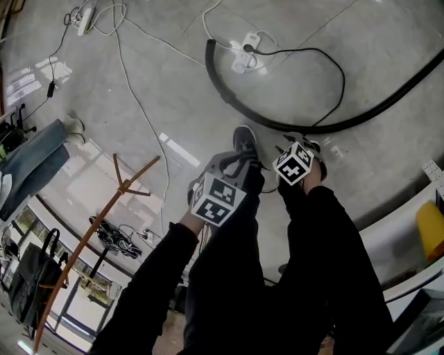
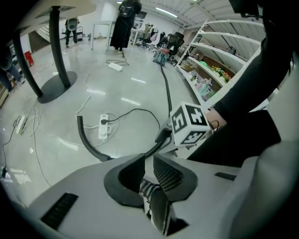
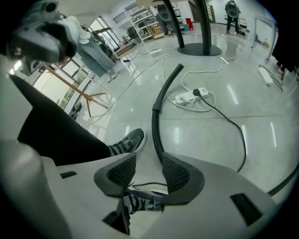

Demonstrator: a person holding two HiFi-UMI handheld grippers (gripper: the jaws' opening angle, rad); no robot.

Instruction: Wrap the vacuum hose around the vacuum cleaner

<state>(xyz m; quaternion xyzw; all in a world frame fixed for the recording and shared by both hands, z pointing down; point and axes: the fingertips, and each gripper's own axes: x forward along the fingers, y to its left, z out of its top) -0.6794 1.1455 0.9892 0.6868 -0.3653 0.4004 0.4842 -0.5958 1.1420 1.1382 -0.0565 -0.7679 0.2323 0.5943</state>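
The hose [image 3: 155, 126] at 12 o'clock looks bendy, light; grip near its open end; left gripper [image 2: 148, 161] clenched, empty; right gripper [image 3: 149, 161] released.

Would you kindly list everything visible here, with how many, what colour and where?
vacuum hose: one, black, curved across the floor ahead of the feet
power strips: two, white, one beside the hose's end, one far left
cable: one, black, plugged into the nearer strip, looping right
coat stand: one, brown, left
bag: one, black, lower left by the stand
bystander's leg: one, blue jeans, left edge
yellow object: one, right edge, unidentifiable
shoes: two, grey, beneath the grippers
left gripper: one, grey, shut, empty
right gripper: one, grey, open, empty
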